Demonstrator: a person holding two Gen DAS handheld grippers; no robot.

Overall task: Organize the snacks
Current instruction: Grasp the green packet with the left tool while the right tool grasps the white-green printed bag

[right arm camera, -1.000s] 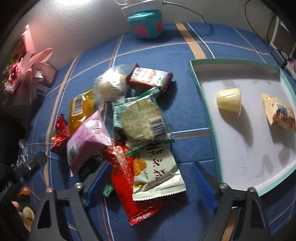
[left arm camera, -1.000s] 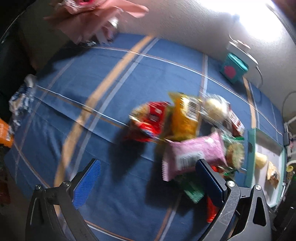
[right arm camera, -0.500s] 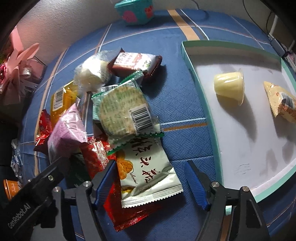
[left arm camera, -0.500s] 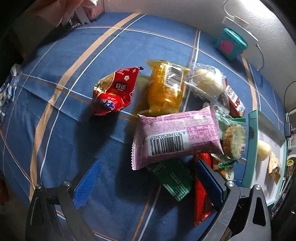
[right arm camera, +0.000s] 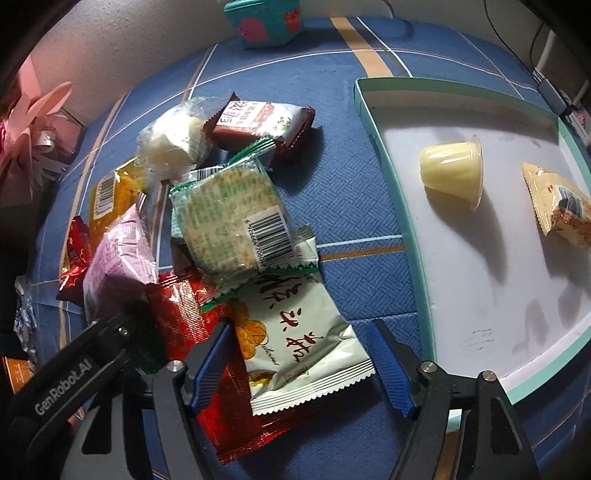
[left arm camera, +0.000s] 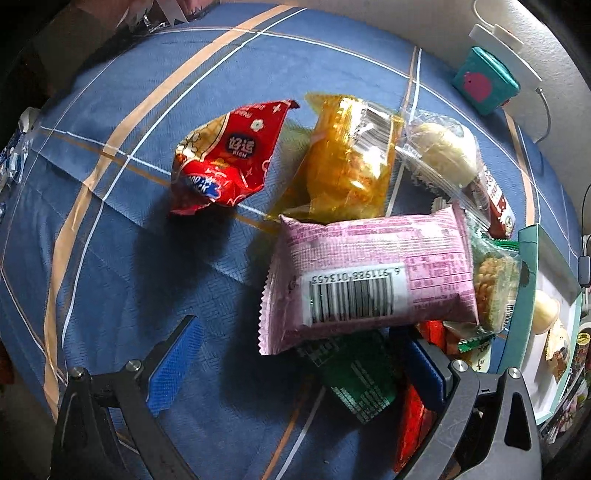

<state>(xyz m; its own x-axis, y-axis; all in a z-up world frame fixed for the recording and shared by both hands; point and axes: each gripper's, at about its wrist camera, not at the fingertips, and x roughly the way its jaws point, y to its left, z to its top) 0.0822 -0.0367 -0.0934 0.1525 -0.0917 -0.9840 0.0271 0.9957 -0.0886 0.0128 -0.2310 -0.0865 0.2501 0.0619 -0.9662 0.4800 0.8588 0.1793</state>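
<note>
A heap of snack packets lies on the blue cloth (left arm camera: pixel 110 258). My left gripper (left arm camera: pixel 299 369) hangs open over it, with the lower edge of the pink packet (left arm camera: pixel 369 280) and a dark green packet (left arm camera: pixel 354 376) between its fingers. My right gripper (right arm camera: pixel 303 365) straddles a pale packet with an orange drawing (right arm camera: pixel 295 332); its jaws are closing and the pads are not pressing on it. Under that packet lies a long red packet (right arm camera: pixel 184 314). The teal-rimmed tray (right arm camera: pixel 388 177) to the right holds a jelly cup (right arm camera: pixel 450 173) and an orange packet (right arm camera: pixel 557 206).
The heap also holds a red flowered packet (left arm camera: pixel 229 155), a yellow packet (left arm camera: pixel 347 166), a wrapped white bun (right arm camera: pixel 173 144), a brown bar (right arm camera: pixel 258 122) and a round cracker (right arm camera: pixel 229 221). A teal box (right arm camera: pixel 266 22) stands by the wall, a pink bow (right arm camera: pixel 33 129) at the left.
My left gripper has come down over the heap, and the pink packet now fills more of its view. The right gripper's fingers have drawn closer together around the pale packet.
</note>
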